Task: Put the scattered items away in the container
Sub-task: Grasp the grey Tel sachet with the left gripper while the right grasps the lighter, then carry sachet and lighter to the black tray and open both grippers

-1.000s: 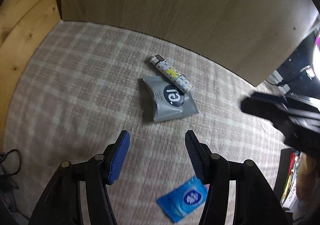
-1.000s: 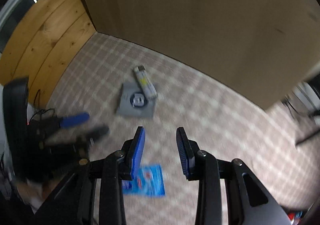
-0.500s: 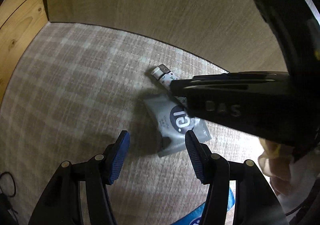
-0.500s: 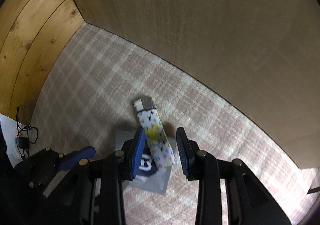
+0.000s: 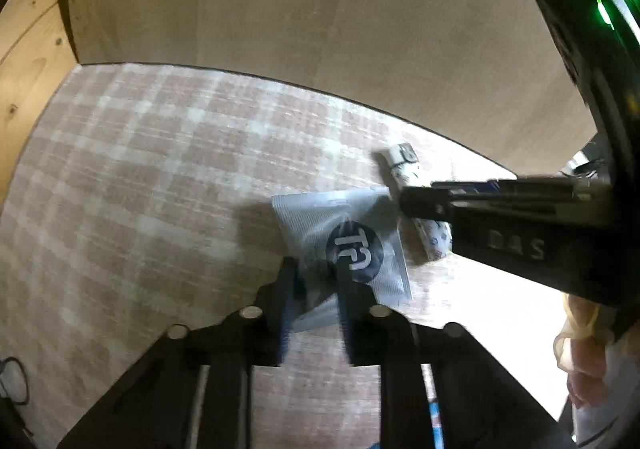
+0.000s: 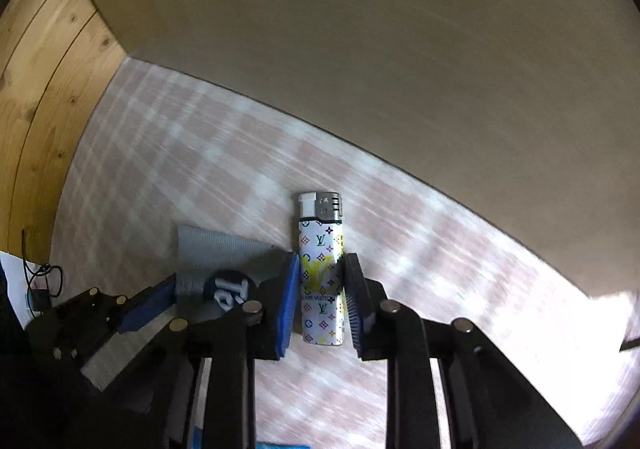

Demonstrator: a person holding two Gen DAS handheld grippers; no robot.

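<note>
Both sets of fingers have narrowed within the last second, the left gripper (image 5: pixel 316 281) pinching the grey sachet (image 5: pixel 344 241) and the right gripper (image 6: pixel 322 289) flanking the patterned lighter (image 6: pixel 322 269) just beside it on the checked bench (image 5: pixel 140 177), so two lifts look imminent.

Both tools are showing matte black frames with round silver screw heads at the joints. The right gripper (image 6: pixel 322 289) is wearing ribbed blue pads (image 6: pixel 289 303); its body is bearing raised "DAS" lettering and a green light. The left gripper (image 5: pixel 316 289) is looking blurred.
</note>
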